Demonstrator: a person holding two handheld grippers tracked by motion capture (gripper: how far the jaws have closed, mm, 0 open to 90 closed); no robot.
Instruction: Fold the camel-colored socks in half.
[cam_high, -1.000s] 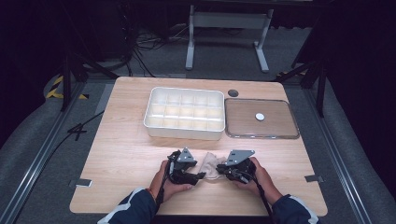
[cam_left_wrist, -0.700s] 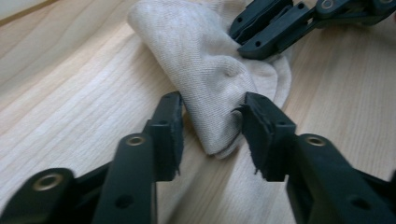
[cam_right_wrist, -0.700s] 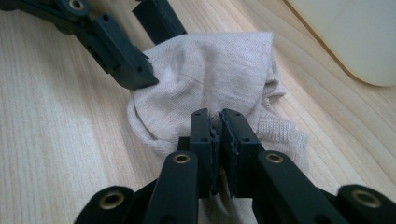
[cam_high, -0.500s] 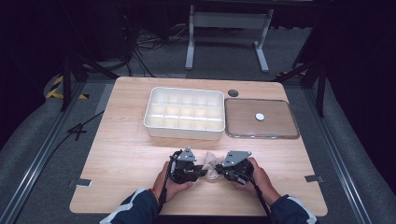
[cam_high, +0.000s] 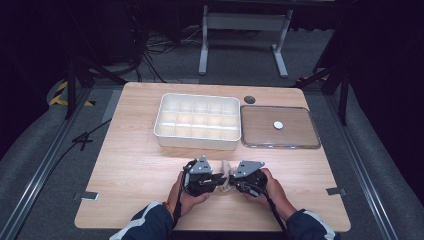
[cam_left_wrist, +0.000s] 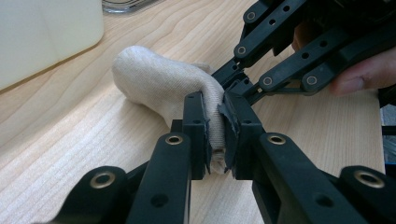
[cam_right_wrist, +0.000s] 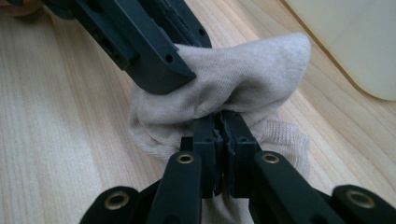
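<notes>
A beige sock (cam_high: 227, 171) lies bunched on the wooden table near its front edge, between my two grippers. In the left gripper view, my left gripper (cam_left_wrist: 215, 133) pinches a fold of the sock (cam_left_wrist: 159, 81); its jaws have just been closing with the cloth between them. My right gripper (cam_right_wrist: 219, 135) is shut on another fold of the sock (cam_right_wrist: 243, 74), facing the left gripper (cam_right_wrist: 159, 56) closely. In the high view, the left gripper (cam_high: 219, 179) and right gripper (cam_high: 232, 183) meet tip to tip over the sock.
A white compartment tray (cam_high: 197, 142) stands at the table's middle back. To its right lies a clear lid (cam_high: 300, 135) with a small white disc (cam_high: 278, 125) on it. Bare wood surrounds the hands on both sides.
The left gripper's jaws have closed onto the sock. Both hands have stayed almost where they were, and the right gripper keeps its hold.
</notes>
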